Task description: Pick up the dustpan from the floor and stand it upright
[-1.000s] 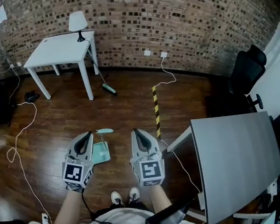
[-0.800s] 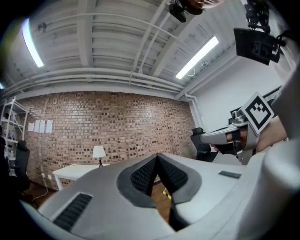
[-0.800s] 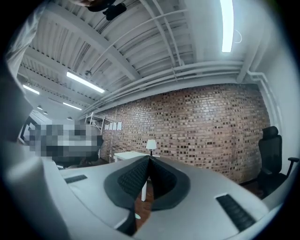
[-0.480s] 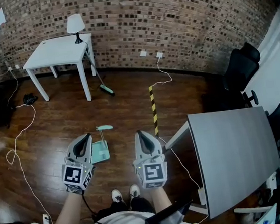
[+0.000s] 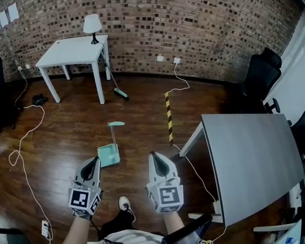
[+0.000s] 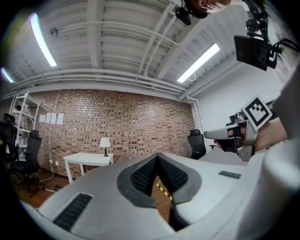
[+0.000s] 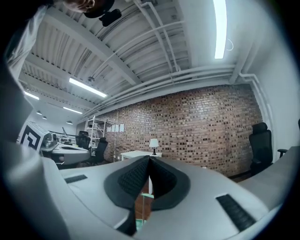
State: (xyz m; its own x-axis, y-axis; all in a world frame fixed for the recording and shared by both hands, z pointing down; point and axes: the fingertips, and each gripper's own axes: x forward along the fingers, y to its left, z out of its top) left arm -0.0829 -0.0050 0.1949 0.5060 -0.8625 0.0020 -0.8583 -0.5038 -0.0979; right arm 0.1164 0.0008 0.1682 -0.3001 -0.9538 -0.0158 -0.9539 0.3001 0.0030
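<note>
Ahead of both grippers, on wood floor (image 5: pixel 66 140): teal dustpan (image 5: pixel 109 154), nearer left gripper (image 5: pixel 93 162) than right gripper (image 5: pixel 153 156), apart from both, thin handle running away from fingers. Fingers of both grippers pressed together, nothing between, pointing level. Task looks barely begun: dustpan untouched; reach down, grasp, lift, standing upright all left. Beyond right fingers: yellow-black striped tape (image 5: pixel 169 116). Writing: none readable; square markers (image 5: pixel 80 198) on gripper cubes; paper sheets (image 5: pixel 3 19) on brick wall (image 5: pixel 194 14) too small to read

The left gripper (image 5: pixel 90 166) and right gripper (image 5: pixel 157 160) point level, side by side. Both sets of jaws are closed, seemingly on nothing.
</note>
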